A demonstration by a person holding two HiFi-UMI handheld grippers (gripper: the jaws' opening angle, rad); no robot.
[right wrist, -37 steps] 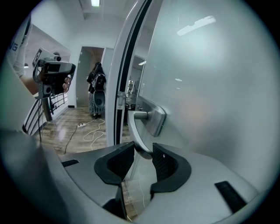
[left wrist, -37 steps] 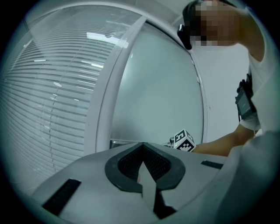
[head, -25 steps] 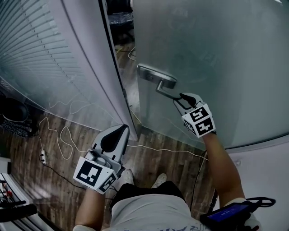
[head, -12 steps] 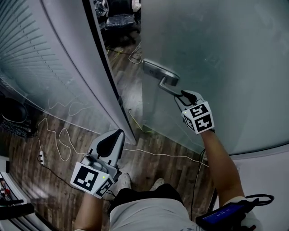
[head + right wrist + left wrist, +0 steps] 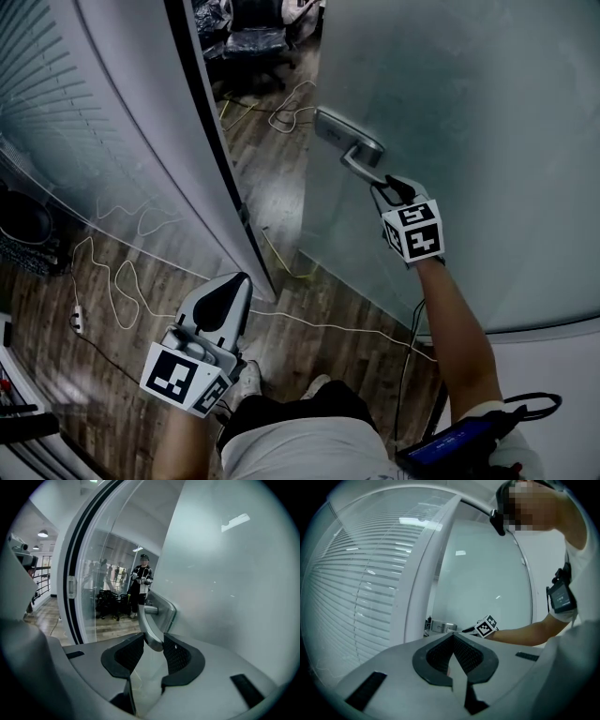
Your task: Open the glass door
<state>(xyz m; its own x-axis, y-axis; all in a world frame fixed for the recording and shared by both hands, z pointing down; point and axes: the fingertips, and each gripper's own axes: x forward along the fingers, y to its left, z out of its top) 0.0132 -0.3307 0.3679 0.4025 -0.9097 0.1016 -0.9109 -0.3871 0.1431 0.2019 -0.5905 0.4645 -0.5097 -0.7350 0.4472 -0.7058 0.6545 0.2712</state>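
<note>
The frosted glass door stands ajar, its metal lever handle near the free edge. My right gripper is shut on the end of that lever. In the right gripper view the handle sits between the two dark pads, which press on it at the right gripper. My left gripper hangs low by the door frame, shut and with nothing in it. In the left gripper view its pads meet at the left gripper, and the handle shows far ahead.
A white door frame with a dark seal and a glass wall with blinds stand at the left. White cables trail over the wooden floor. Beyond the gap are office chairs and a standing person.
The door has swung further open and the gap at the frame has widened. My right gripper has moved away with the handle still in it. The left gripper has barely moved.
</note>
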